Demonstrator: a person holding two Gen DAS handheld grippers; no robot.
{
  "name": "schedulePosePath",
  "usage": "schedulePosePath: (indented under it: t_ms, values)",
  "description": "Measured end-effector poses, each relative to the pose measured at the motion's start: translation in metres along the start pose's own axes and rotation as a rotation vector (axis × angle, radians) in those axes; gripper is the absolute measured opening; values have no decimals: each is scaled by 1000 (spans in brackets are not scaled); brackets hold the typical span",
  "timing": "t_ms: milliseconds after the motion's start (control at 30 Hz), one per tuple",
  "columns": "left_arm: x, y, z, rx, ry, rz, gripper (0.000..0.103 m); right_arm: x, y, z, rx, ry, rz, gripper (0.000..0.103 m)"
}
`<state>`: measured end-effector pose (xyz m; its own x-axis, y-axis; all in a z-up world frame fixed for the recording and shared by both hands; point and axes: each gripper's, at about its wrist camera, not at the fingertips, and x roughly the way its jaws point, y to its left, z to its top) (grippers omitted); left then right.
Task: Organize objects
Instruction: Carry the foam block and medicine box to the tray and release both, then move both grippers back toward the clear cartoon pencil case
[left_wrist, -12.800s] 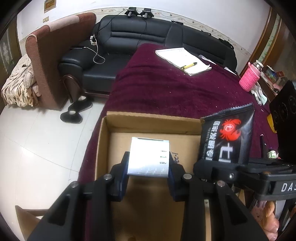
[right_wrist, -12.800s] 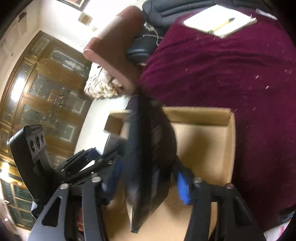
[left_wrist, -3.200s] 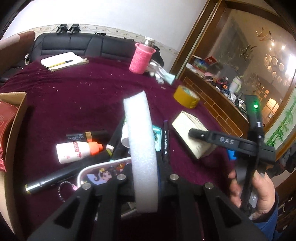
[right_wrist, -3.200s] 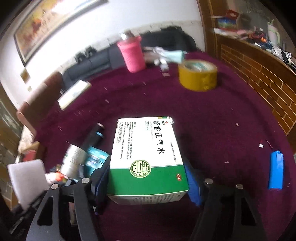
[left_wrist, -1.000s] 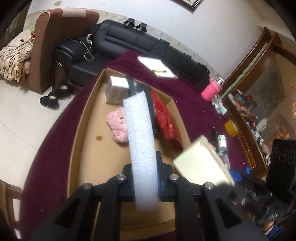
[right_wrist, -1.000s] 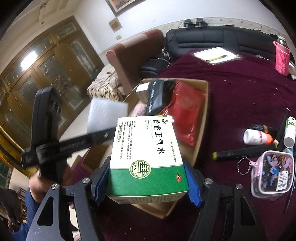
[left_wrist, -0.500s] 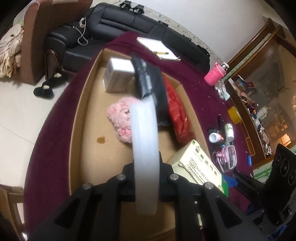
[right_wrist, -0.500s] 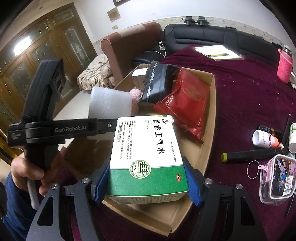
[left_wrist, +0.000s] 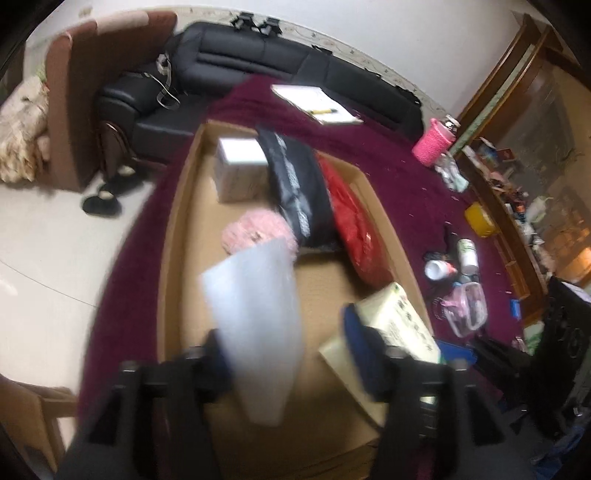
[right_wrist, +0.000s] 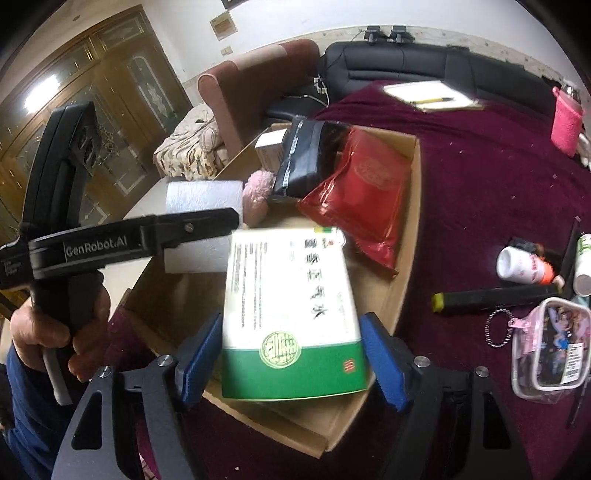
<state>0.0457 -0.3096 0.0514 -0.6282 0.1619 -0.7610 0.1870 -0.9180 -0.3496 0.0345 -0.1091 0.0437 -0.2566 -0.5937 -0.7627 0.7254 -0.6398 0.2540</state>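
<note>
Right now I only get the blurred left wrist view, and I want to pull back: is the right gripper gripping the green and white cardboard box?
Observer: The right gripper's jaws have just been opening; the green and white cardboard box lies between them, and the pads seem clear of it.
Operator: Is it in the brown cardboard carton?
Observer: Mostly; its green end overlaps the carton's near rim.
Operator: And the white foam block?
Observer: The left gripper's jaws have just been opening too; side-on, the block between them stands upright.

Cardboard box on maroon-clothed table
</note>
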Motion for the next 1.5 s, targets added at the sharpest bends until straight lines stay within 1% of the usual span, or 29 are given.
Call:
schedulePosePath:
  t_ms: [33, 167, 233, 333, 433, 533, 633, 733, 800, 900, 967, 1033, 1100, 1133, 1167, 1200, 1267, 1333, 1400, 1500]
  values:
    - [-2, 1, 1, 0, -9, 10, 68, -2, 0, 0, -1, -5, -2, 81]
    - [-13, 9, 6, -21, -29, 26, 68, -8, -6, 0, 22, -10, 11, 81]
    - [-19, 12, 6, -17, -41, 48, 68, -6, -9, -1, 42, 2, 38, 81]
    - [-24, 13, 6, -12, -57, 54, 68, 0, -6, -6, 48, 35, 85, 81]
    - [-19, 11, 9, -13, -52, 57, 68, 3, 0, -10, 32, 54, 113, 81]
    - [-5, 0, 16, 20, -43, 66, 68, -3, 0, -11, 28, 42, 116, 81]
    - [11, -11, 26, 64, -41, 105, 68, -13, -9, -11, 43, 18, 105, 81]
    - [13, -22, 34, 88, -62, 119, 68, -20, -23, -11, 74, 1, 106, 81]
    - [7, -31, 36, 99, -78, 83, 69, -24, -34, -10, 99, -9, 106, 81]
    - [-4, -45, 37, 120, -101, 42, 74, -35, -53, -10, 140, -32, 106, 81]
    - [-11, -52, 38, 131, -106, 23, 74, -45, -69, -8, 172, -57, 98, 81]
    - [-18, -56, 39, 130, -102, -21, 74, -55, -88, -7, 203, -81, 87, 81]
    - [-24, -58, 39, 121, -107, -48, 75, -66, -109, -3, 233, -109, 64, 81]
    - [-27, -58, 39, 116, -107, -56, 75, -71, -122, 0, 255, -126, 47, 82]
    - [-28, -59, 38, 113, -106, -57, 76, -75, -135, 4, 268, -133, 30, 87]
    - [-30, -60, 37, 111, -110, -54, 76, -75, -149, 7, 279, -124, 6, 88]
    - [-31, -64, 34, 119, -106, -83, 78, -76, -170, 11, 304, -126, -23, 88]
    - [-27, -69, 31, 130, -93, -101, 78, -74, -187, 14, 312, -122, -50, 88]
    - [-20, -74, 29, 140, -86, -105, 79, -68, -197, 15, 319, -115, -55, 88]
    - [-1, -75, 27, 113, -21, -153, 79, -53, -206, 12, 333, -81, -47, 88]
